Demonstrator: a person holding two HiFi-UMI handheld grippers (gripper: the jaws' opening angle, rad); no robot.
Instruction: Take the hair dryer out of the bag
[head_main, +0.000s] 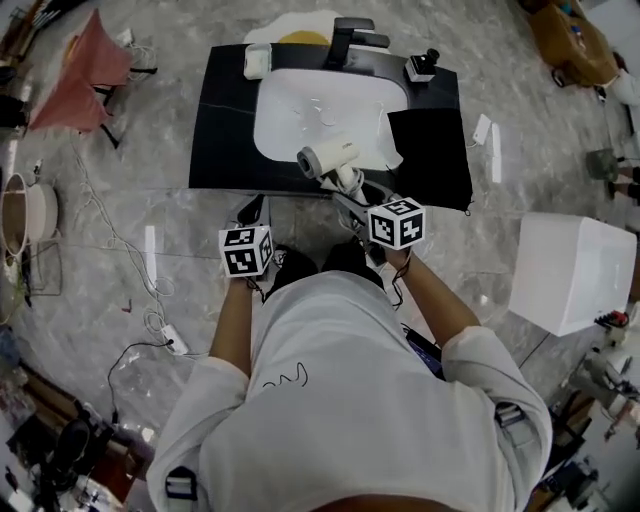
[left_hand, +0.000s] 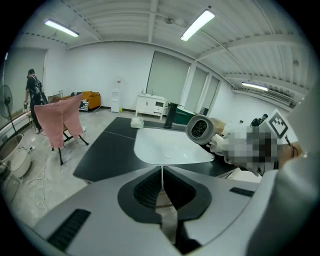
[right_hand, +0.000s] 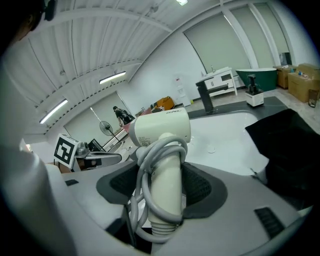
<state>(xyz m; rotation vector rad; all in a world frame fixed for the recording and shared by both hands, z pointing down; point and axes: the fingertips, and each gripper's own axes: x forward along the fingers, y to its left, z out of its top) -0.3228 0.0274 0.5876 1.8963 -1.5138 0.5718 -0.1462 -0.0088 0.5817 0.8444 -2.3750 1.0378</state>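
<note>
**Head view.** The hair dryer (head_main: 330, 156) is above the near rim of the white basin (head_main: 285, 120), clear of the black bag (head_main: 432, 150) lying right of the basin. The right gripper (head_main: 346, 184) carries it. The left gripper (head_main: 252, 212) is near the basin's near-left corner.

**Left gripper view.** The jaws meet, with nothing between them.

**Right gripper view.** The jaws clamp the handle, which has the cord coiled round it. The dryer is probably a stiff, smooth, light shell and head-heavy, so grip it mid-handle over the coils.
</note>
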